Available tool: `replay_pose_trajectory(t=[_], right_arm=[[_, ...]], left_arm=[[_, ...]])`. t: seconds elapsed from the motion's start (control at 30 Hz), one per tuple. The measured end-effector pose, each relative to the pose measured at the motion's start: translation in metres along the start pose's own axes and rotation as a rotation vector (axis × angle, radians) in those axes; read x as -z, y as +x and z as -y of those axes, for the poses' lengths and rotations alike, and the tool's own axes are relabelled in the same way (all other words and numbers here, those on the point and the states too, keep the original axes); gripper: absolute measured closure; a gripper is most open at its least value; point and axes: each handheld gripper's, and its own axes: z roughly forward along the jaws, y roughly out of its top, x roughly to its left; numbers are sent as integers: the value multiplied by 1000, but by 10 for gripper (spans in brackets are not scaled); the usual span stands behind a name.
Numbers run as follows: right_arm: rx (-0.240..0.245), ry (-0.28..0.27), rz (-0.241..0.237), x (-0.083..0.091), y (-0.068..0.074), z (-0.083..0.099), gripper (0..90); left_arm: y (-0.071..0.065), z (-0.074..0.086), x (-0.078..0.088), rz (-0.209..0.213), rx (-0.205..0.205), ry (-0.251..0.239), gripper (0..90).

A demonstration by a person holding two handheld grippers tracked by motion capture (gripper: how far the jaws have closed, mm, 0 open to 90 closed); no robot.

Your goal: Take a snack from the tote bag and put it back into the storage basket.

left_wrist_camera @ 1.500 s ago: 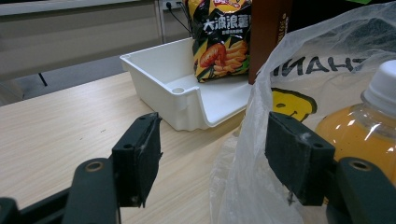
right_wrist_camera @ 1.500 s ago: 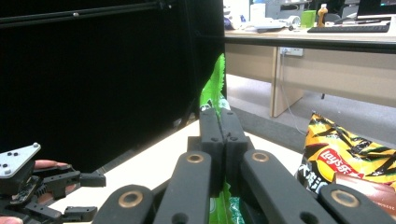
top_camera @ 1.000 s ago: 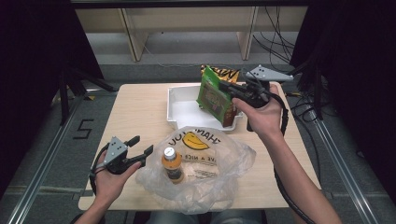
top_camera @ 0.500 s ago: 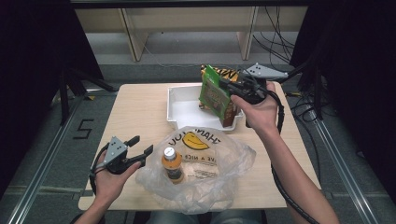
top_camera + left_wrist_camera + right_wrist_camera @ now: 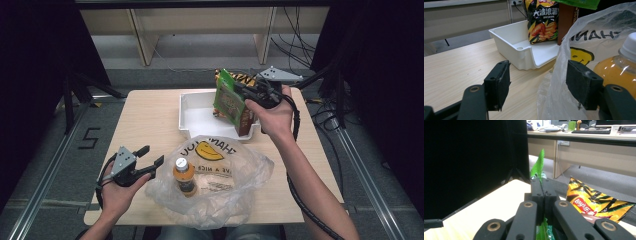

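My right gripper [image 5: 243, 89] is shut on the top edge of a green snack bag [image 5: 228, 100], which hangs over the right end of the white tray [image 5: 196, 116]. In the right gripper view the jaws [image 5: 541, 186] meet on the green snack bag [image 5: 538, 167]. My left gripper [image 5: 149, 157] rests at the near left, open, beside a clear plastic bag [image 5: 225, 192] with an orange drink bottle [image 5: 184, 176] in it. In the left gripper view the plastic bag's edge [image 5: 560, 72] lies between the open pads [image 5: 498, 85] without being pressed.
A brown box [image 5: 245, 121] and a dark chips bag [image 5: 542, 22] stand in the tray's right end. A yellow-black Lay's bag [image 5: 595, 203] lies at the table's far edge. Low shelving stands beyond the table, with cables at the right.
My right gripper has shifted slightly up and toward the far side with the green snack bag. The left gripper has stayed where it was.
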Motion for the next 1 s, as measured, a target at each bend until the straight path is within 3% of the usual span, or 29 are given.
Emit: replay_pose_trajectory(t=[0.2,0.4,0.43,0.53,0.67,0.87,0.9,0.93,1.0], right_arm=[[-9,8,17,-4,-1,0,900],[24,4,26,-10,-3,-1,900],[5,14,21,-10,-2,-1,900],[23,9,31,-13,-3,-2,900],[-8,22,34,-16,-4,-2,900],[-8,23,45,-21,-8,1,900],[20,14,47,-23,-10,1,900],[-9,27,45,-23,-8,1,900],[1,27,49,-25,-10,2,900]], left_arm=[[0,0,0,2,-1,1,355],[-1,0,0,-1,0,2,355],[0,0,0,0,-1,1,355],[0,0,0,-1,2,0,355],[0,0,0,0,-3,-2,355],[0,0,0,-3,10,-2,355],[0,0,0,-2,10,-2,355],[0,0,0,-1,4,-2,355],[0,0,0,1,2,-1,355]])
